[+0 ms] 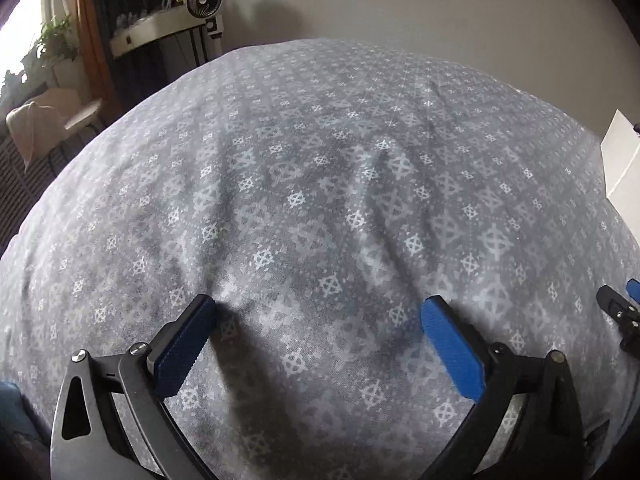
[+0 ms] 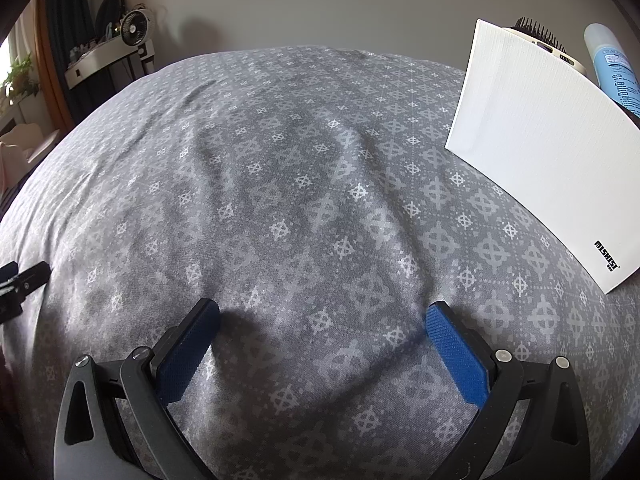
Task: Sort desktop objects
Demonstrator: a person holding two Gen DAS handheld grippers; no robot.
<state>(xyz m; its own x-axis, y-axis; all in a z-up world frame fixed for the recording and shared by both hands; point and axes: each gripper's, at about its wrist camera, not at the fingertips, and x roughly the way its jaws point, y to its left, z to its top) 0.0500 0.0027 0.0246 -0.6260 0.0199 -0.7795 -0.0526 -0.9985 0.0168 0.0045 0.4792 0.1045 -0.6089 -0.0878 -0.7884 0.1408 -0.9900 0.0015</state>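
While both tongs, left (image 1: 320,312) and right (image 2: 322,316), stand wide with nothing between them over the grey patterned cloth (image 2: 304,200), a white box (image 2: 536,152) sits at far right, holding a hairbrush (image 2: 540,38) and a blue bottle (image 2: 612,64).

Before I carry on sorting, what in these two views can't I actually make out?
- Inside of the white box: right wrist view, its near wall hides it.
- Hairbrush: right wrist view, only bristles and rim top the box.
- Blue bottle: right wrist view, cut by the picture edge and the box; label too small.
- White box in the left wrist view: cut off by the right edge.
- Shelf clutter by the fan: too small.
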